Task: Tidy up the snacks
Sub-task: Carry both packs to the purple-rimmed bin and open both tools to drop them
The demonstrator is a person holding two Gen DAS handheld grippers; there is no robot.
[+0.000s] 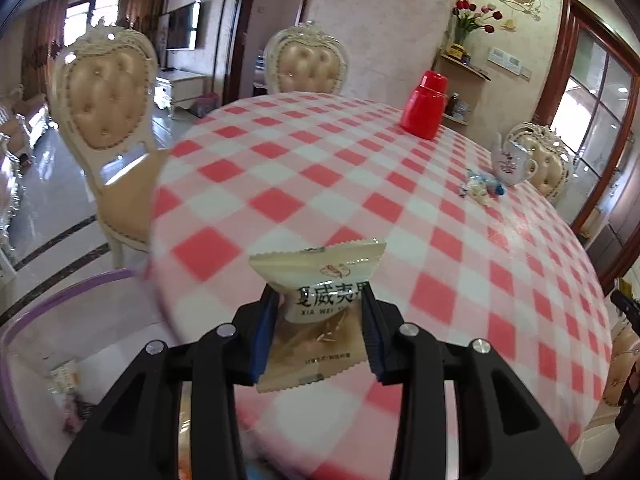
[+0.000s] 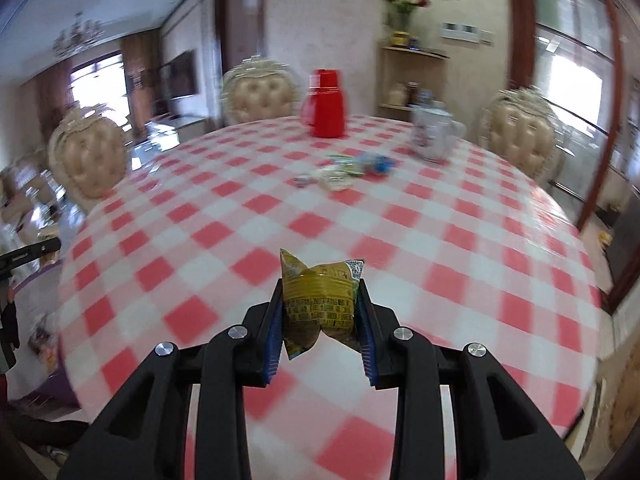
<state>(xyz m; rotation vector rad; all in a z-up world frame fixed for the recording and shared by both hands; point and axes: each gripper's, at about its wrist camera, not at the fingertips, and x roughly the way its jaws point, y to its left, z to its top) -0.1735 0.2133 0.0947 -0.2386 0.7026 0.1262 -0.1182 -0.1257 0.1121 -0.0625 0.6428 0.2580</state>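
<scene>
Left gripper (image 1: 318, 320): jaws pinched a cream wafer packet (image 1: 316, 304), held clear above the table (image 1: 400, 200) for carrying.
Right gripper (image 2: 320, 320): jaws squeezed a yellow-green snack packet (image 2: 320, 300) likewise.
Remaining snacks (image 2: 348, 168): far side, near the teapot (image 2: 434, 134).
Clear bin (image 1: 60, 300): near left, likely destination.

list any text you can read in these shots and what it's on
"XIA WEI", under large Chinese characters partly hidden by the fingers: cream snack packet in the left gripper.
Small line lower on that packet: too blurred to read.
Black print and QR code on the yellow-green snack packet in the right gripper: too small to read.
</scene>
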